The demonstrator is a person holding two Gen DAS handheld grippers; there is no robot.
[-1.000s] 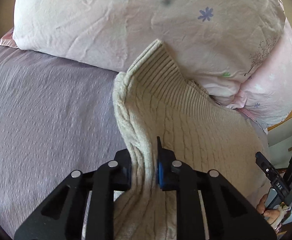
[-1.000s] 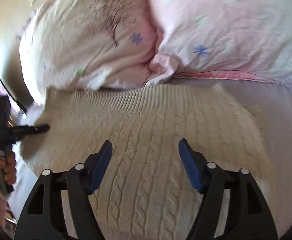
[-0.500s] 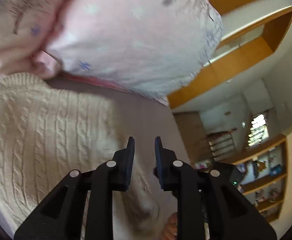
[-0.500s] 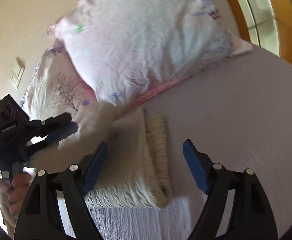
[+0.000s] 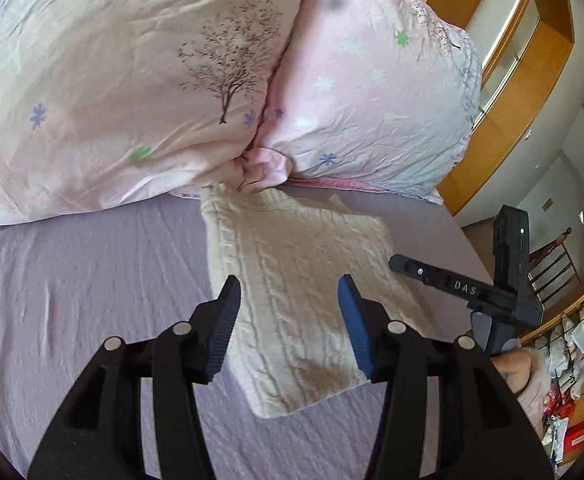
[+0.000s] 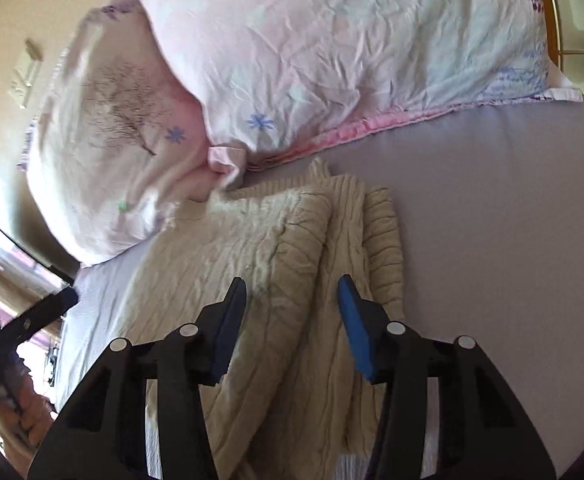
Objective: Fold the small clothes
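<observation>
A cream cable-knit sweater (image 5: 299,304) lies folded into a rectangle on the lilac bedsheet (image 5: 72,300), its far end touching the pillows. My left gripper (image 5: 290,312) is open and empty, held just above the sweater's near half. In the right wrist view the sweater (image 6: 276,264) shows stacked folded layers along its right edge. My right gripper (image 6: 292,308) is open and empty, hovering over that folded edge. The right gripper also shows at the right of the left wrist view (image 5: 463,288), beside the sweater.
Two pink floral pillows (image 5: 132,80) (image 5: 371,92) lie at the head of the bed, behind the sweater. A wooden headboard (image 5: 503,92) stands at the far right. The bed's right edge runs close to the sweater; shelves with clutter (image 5: 571,360) lie beyond.
My left gripper has let go of the sweater fold, opened wide and swung back over the folded sweater. The sweater now lies folded flat. My right gripper stayed open and moved closer over it.
</observation>
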